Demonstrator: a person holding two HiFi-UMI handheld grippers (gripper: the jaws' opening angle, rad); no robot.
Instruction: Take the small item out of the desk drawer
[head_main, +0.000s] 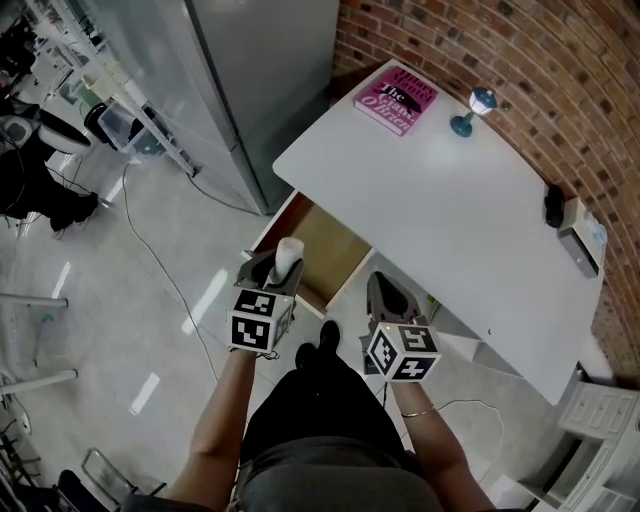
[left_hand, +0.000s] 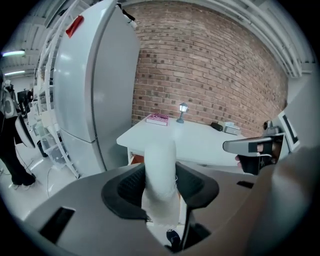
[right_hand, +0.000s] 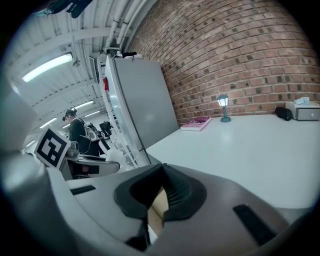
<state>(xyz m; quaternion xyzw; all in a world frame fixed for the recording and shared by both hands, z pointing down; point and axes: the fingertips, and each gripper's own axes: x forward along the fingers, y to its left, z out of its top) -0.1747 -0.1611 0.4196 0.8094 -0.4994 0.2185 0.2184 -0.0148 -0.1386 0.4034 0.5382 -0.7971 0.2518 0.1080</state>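
Observation:
In the head view, the wooden drawer (head_main: 330, 252) stands pulled out under the white desk (head_main: 450, 220). My left gripper (head_main: 280, 268) is shut on a small white cylinder (head_main: 289, 250), held upright above the drawer's near corner. The left gripper view shows both black pads pressed on the sides of the white cylinder (left_hand: 160, 160), with the left gripper (left_hand: 161, 177) aimed at the desk (left_hand: 200, 141). My right gripper (head_main: 388, 295) hovers to the right, over the desk's front edge. In its own view the right gripper (right_hand: 161, 192) is shut, with nothing held.
A pink book (head_main: 396, 98) and a small blue lamp (head_main: 474, 110) stand at the desk's far end. A black object (head_main: 554, 205) and a white box (head_main: 580, 235) lie by the brick wall. A grey fridge (head_main: 250, 80) stands left of the desk, and cables trail across the floor.

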